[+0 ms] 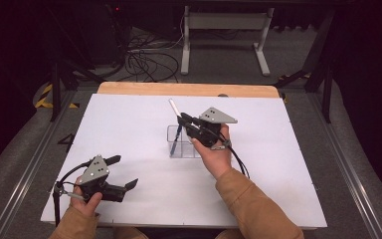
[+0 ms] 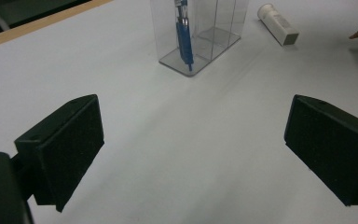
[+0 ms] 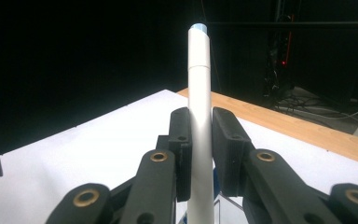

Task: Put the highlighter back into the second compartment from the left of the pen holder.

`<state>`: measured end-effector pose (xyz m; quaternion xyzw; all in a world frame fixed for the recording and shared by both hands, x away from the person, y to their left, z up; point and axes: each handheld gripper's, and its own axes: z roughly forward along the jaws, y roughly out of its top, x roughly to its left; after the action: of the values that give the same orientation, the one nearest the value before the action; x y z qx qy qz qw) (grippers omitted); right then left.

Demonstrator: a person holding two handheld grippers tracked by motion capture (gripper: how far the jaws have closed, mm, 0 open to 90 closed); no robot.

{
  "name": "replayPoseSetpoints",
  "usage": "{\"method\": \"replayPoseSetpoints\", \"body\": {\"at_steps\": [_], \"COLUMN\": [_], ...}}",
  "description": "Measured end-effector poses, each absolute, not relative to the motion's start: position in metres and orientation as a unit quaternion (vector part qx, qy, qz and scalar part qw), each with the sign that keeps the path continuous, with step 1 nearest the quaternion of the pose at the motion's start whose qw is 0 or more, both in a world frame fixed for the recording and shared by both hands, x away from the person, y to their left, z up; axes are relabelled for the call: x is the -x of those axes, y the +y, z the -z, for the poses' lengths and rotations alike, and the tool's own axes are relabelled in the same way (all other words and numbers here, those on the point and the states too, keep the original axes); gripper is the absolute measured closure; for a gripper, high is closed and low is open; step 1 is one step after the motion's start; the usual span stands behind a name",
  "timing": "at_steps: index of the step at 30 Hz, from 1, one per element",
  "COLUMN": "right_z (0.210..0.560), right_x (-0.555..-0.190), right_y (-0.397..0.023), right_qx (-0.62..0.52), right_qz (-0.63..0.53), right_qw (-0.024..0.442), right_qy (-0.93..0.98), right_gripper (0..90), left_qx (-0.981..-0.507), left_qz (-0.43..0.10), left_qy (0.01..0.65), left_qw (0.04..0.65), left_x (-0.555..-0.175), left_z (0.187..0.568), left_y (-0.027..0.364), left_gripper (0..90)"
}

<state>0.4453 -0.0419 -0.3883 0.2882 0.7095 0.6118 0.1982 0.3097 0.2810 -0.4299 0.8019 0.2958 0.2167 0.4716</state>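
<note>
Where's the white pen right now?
The white pen is clamped upright in the right tongs, in the high view just right of table centre, over the clear holder that has a blue pen in it.

Between your black right gripper's (image 3: 200,154) jaws you have a white plastic marker (image 3: 199,116) with a pale blue end. The clear plastic organiser box (image 2: 214,32) holds a blue pen (image 2: 183,39). The white table top (image 1: 129,129) has a light wooden edge (image 1: 189,89). Your sleeves (image 1: 253,204) are tan.
</note>
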Motion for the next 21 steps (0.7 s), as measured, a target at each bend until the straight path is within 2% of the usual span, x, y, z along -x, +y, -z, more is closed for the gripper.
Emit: {"method": "replayPoseSetpoints", "body": {"at_steps": [15,16,18,21], "right_z": [0.3938,0.3937,0.3923,0.3876], "right_x": [-0.4466,-0.4467,-0.4462,-0.4444], "right_y": [-0.0414,-0.0418,-0.0423,-0.0454], "right_qx": [-0.294,-0.293,-0.295,-0.295], "right_qz": [-0.605,-0.604,-0.607,-0.612], "right_qw": [0.203,0.204,0.209,0.224], "right_qy": [0.712,0.713,0.707,0.699], "right_gripper": [78.5,75.7,63.4,56.3], "left_qx": [-0.802,-0.802,-0.802,-0.802], "left_qz": [-0.217,-0.217,-0.217,-0.216], "left_qy": [0.296,0.295,0.295,0.296], "left_qw": [0.471,0.471,0.471,0.471], "left_x": [-0.3096,-0.3096,-0.3098,-0.3097], "left_z": [0.43,0.43,0.4301,0.4302], "left_y": [0.281,0.281,0.281,0.2808], "left_gripper": [5.4,5.4,5.4,5.4]}}
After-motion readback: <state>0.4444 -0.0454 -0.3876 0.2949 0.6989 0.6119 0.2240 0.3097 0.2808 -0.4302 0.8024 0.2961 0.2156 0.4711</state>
